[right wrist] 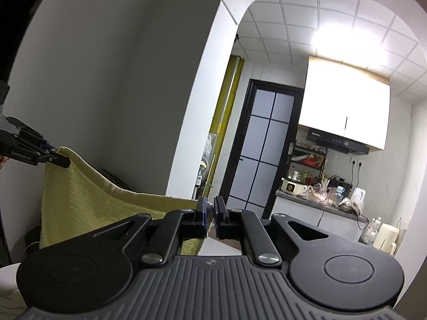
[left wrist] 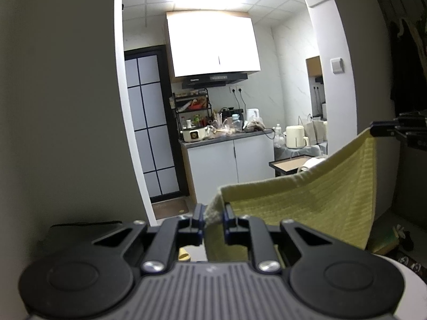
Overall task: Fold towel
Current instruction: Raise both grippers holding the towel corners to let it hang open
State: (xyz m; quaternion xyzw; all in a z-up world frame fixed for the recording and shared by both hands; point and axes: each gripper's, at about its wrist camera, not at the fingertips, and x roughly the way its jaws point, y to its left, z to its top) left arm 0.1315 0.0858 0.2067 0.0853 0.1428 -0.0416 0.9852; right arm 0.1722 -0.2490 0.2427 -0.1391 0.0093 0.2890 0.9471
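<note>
We've got the yellow-green ribbed cloth towel [left wrist: 307, 208] up in the air btwn both tools, sagging in the middle, pale hemmed top edge, stretched in front of the arched kitchen doorway [left wrist: 344, 74]. Our left gripper [left wrist: 213, 222] pinches one top corner, jaws narrow on the fabric. Our right gripper [right wrist: 209, 213] is clamped tight on the other corner, seen at 3 o'clock in left wrist view. Towel's lower edge is cut off behind the gripper bodies; can't make out what's under it.
</note>
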